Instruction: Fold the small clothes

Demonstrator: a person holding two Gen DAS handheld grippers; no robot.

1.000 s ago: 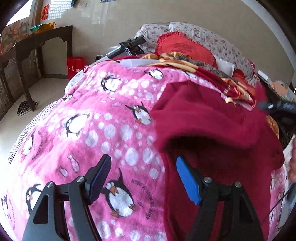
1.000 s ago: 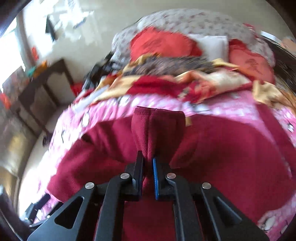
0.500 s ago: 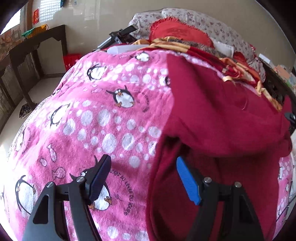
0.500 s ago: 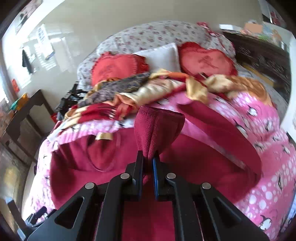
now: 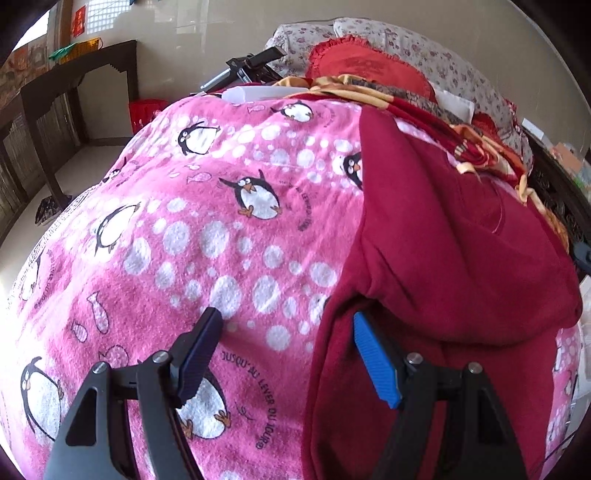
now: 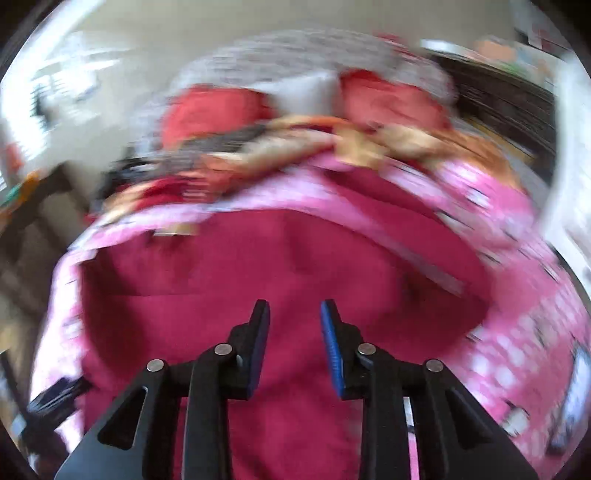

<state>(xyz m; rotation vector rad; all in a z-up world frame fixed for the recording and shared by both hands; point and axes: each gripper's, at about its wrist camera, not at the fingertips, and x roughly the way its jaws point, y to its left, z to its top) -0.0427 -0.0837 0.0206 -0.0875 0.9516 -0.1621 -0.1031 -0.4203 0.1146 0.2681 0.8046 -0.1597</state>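
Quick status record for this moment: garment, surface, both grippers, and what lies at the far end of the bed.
garment: dark red fleece garment, lying on the blanket, one part folded over itself
surface: pink penguin blanket on a bed
left gripper: open, empty, over the garment's left edge
right gripper: jaws just opened, nothing between them, garment below
far end: red cushions, floral pillow, patterned bedding
view quality: right wrist view blurred

Daylit room; left view sharp, right view smeared by motion blur.

Soft daylight enters from the upper left, with glare on the glossy wall (image 5: 207, 26) and a shadow under the garment (image 5: 461, 236) fold. Fisheye bending and dark vignette ring both views; in the right view only the gripper (image 6: 293, 314) looks crisp.
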